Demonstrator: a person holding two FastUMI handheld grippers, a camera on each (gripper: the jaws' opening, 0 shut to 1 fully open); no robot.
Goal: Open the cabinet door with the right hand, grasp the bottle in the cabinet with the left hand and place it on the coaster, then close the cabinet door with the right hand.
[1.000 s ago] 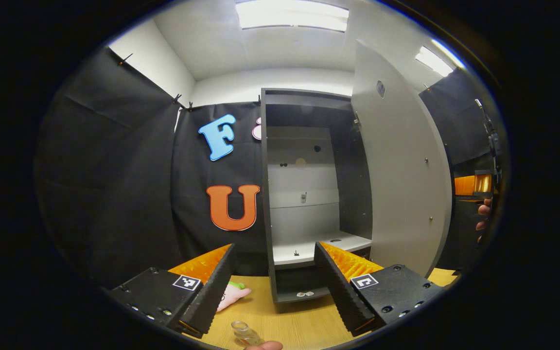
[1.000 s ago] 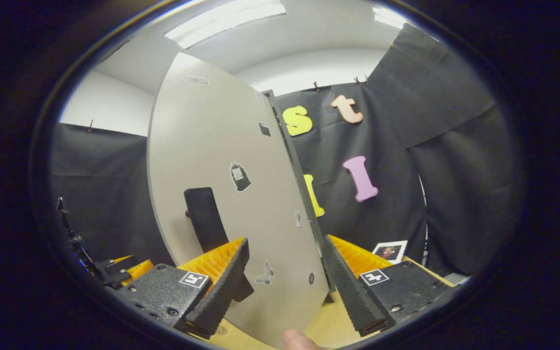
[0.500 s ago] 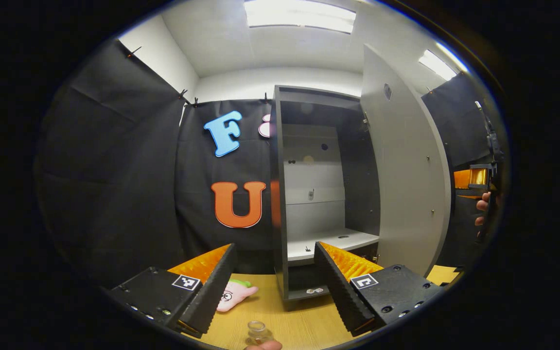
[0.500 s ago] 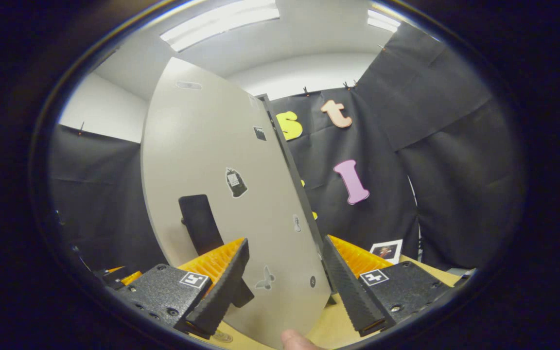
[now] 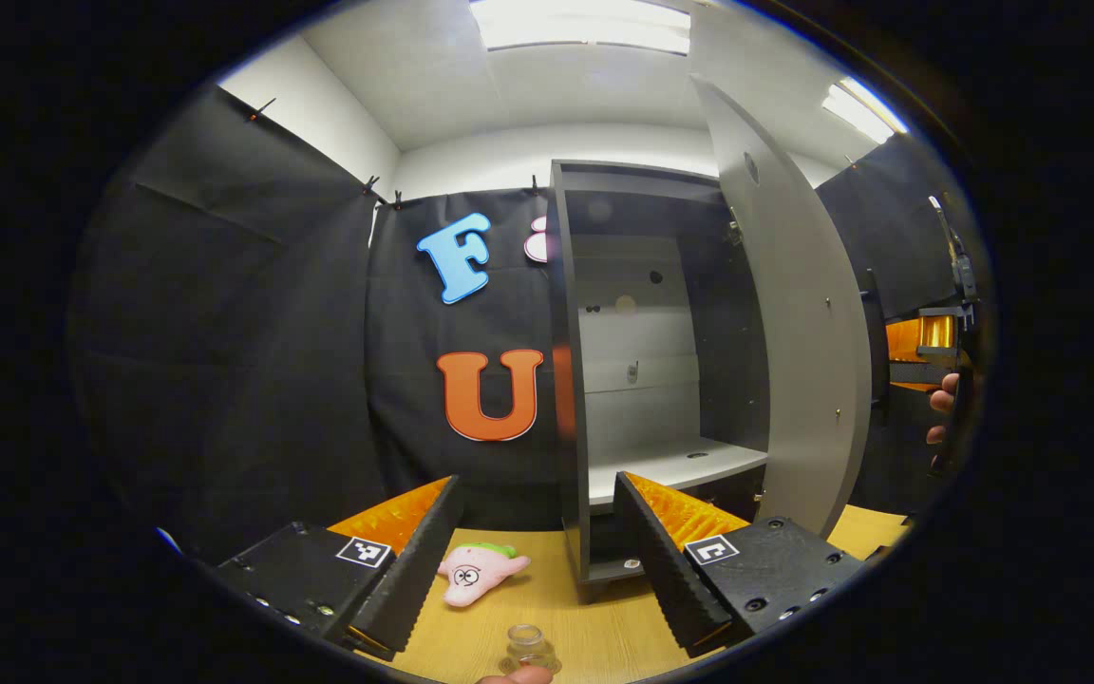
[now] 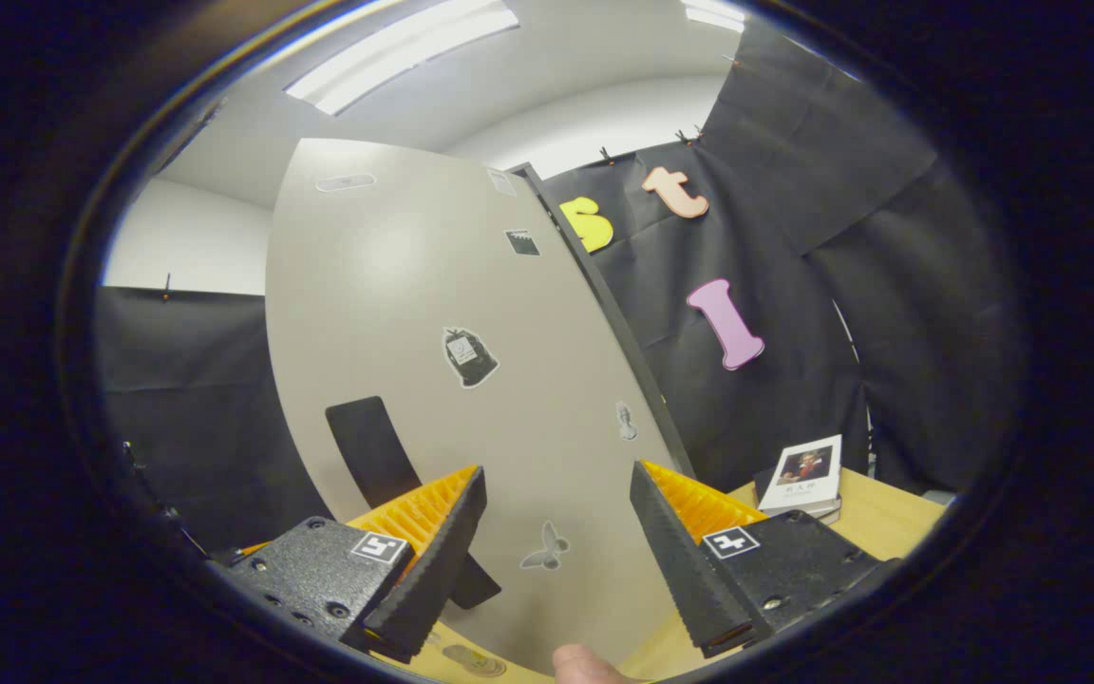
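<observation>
The grey cabinet [image 5: 571, 380] stands with its inside shelf [image 5: 670, 465] bare. Its door [image 5: 799, 313] hangs partly open on the right. A small clear bottle [image 5: 528, 648] stands upright on the wooden table [image 5: 594, 632], close below my left gripper [image 5: 537, 560], which is open and holds nothing. In the right gripper view the door's outer face [image 6: 452, 313] with its dark handle [image 6: 371, 451] is right in front of my right gripper [image 6: 552, 551], which is open. A flat round disc [image 6: 471, 658], perhaps the coaster, lies under the door's lower edge.
A pink plush toy [image 5: 476, 573] lies on the table left of the cabinet's foot. A small book [image 6: 803, 473] stands on the table right of the door. The other gripper and a hand [image 5: 938, 380] show at the far right, behind the door.
The door has swung a little toward the cabinet and its outer face now turns more to the right gripper. The left gripper has drifted left; the bottle stands more centred below it.
</observation>
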